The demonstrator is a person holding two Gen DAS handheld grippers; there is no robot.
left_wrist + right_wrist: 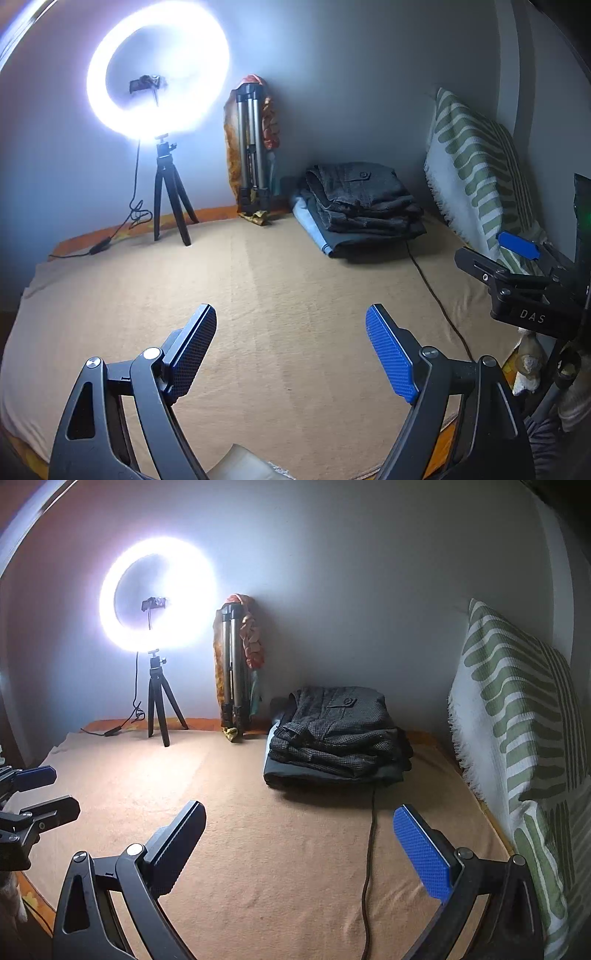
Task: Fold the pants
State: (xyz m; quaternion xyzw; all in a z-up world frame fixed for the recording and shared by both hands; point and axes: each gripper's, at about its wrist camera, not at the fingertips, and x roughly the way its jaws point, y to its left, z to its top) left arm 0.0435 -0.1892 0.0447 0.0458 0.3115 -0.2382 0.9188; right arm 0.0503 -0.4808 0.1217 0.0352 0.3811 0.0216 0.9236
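Pants [334,734]: folded, stacked beside tripod [231,672]; task apparently complete. Left tool [291,350], right tool [299,849]: wide open, holding nothing.

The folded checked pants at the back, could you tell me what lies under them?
The checked pants sit atop darker folded garments, with light blue fabric below; anything deeper is covered.

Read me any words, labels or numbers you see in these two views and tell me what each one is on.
"DAS": white letters on the black body of the right claw, seen at the right edge of the left wrist view.

Nothing else reads: the ring light, pants and pillow show no lettering in either view.
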